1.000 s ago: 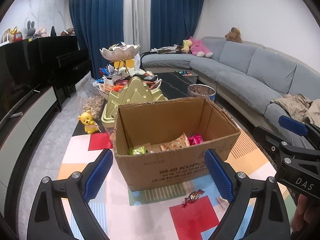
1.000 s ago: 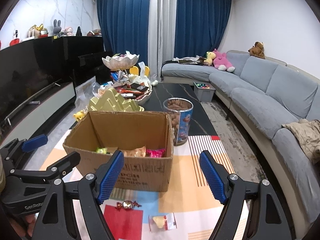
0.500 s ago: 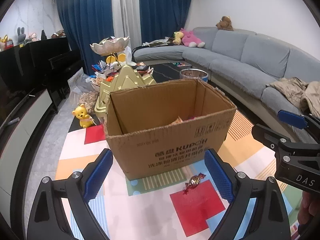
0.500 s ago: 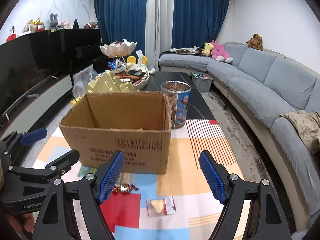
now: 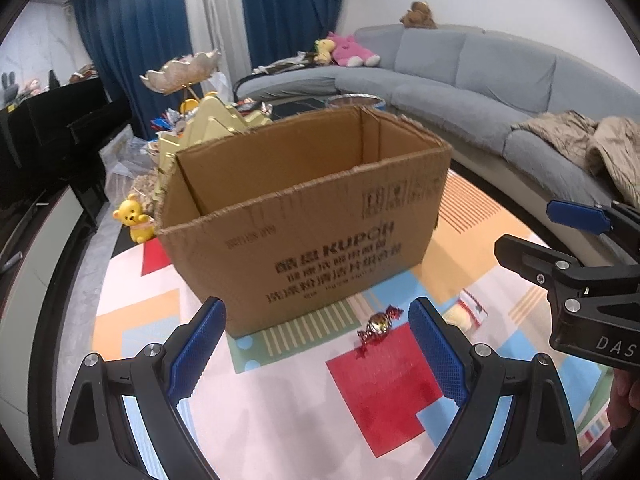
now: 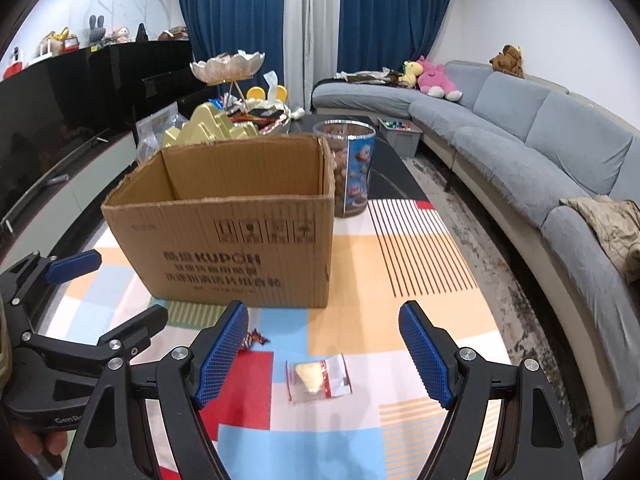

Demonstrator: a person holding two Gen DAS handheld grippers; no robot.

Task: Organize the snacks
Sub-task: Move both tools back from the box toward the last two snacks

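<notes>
Two loose snacks lie on the mat before the cardboard box — both claws wide open, empty.

The foil-wrapped candy looks light and slippery, so the left gripper should pinch its round body; the clear-wrapped pastry looks soft and crushable — the right gripper should close gently across it.

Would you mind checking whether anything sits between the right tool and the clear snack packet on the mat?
Nothing visible does. The packet lies alone on the mat, in front of the open right tool. The wrapped candy lies off to its left, near the box.
</notes>
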